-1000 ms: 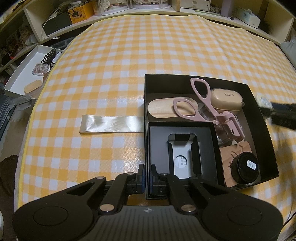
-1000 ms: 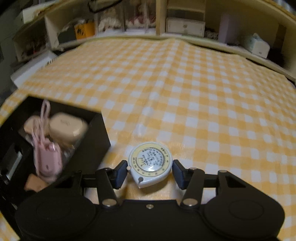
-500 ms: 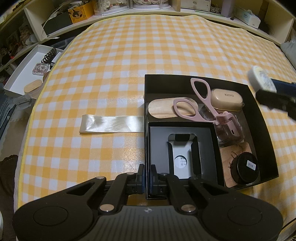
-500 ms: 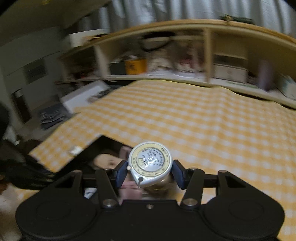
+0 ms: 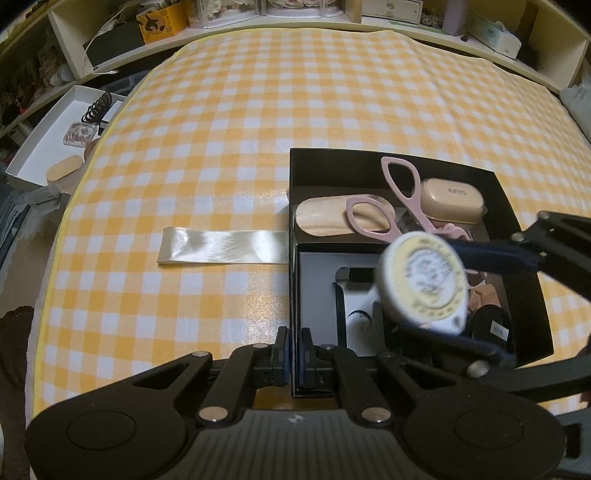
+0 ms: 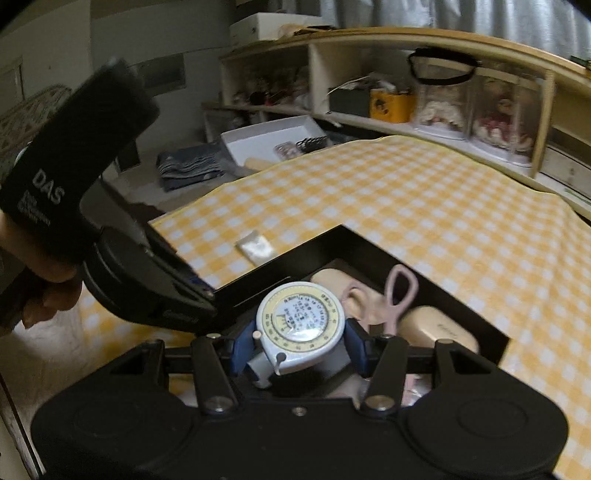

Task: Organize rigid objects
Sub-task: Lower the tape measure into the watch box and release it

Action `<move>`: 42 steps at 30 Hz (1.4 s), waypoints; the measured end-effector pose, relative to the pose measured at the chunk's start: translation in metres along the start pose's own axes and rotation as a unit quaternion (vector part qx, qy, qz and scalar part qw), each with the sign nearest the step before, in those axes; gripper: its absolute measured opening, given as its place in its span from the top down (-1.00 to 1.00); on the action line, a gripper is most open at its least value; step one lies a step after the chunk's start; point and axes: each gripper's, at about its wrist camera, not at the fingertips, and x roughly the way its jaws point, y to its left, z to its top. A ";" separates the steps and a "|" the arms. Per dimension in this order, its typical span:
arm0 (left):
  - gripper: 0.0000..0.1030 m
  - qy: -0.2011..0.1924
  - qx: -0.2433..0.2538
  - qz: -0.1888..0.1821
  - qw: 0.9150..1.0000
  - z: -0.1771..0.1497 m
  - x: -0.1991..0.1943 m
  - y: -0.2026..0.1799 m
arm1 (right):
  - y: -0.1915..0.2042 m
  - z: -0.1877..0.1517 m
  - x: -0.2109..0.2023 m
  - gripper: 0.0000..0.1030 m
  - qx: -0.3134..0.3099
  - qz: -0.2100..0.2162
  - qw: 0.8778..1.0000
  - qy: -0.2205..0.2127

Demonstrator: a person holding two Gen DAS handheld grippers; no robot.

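Observation:
My right gripper (image 6: 300,347) is shut on a round white and yellow tape measure (image 6: 300,322) and holds it above the black box (image 6: 291,254); it also shows in the left wrist view (image 5: 424,282). The box (image 5: 332,158) holds a pink eyelash curler (image 5: 399,199), a beige KINYO case (image 5: 452,201), a wooden oval piece (image 5: 321,218), a black round jar (image 5: 495,330) and a dark inner tray (image 5: 317,280). My left gripper (image 5: 292,350) is shut on the box's near wall.
A cream ribbon strip (image 5: 221,251) lies on the yellow checked cloth (image 5: 258,110) left of the box. A white tray (image 5: 55,136) with small items sits off the left edge. Shelves (image 5: 295,11) run along the back.
My right gripper has carried the tape measure from the cloth right of the box to above the box's inside. The left gripper and box have not moved.

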 end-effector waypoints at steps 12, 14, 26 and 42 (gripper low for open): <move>0.92 0.002 -0.002 -0.001 1.000 0.000 0.003 0.001 | 0.000 -0.009 0.028 -0.04 0.016 0.011 0.999 0.030; 0.92 0.002 -0.002 0.000 1.000 0.000 0.003 0.001 | 0.000 -0.010 0.031 -0.03 0.017 0.016 0.999 0.026; 0.92 0.002 -0.002 -0.001 1.000 0.000 0.003 0.001 | -0.002 -0.010 0.029 -0.03 0.020 0.020 1.000 0.013; 0.92 0.002 -0.002 -0.001 1.000 0.001 0.003 0.001 | -0.005 -0.011 0.018 -0.18 0.037 0.030 0.998 0.038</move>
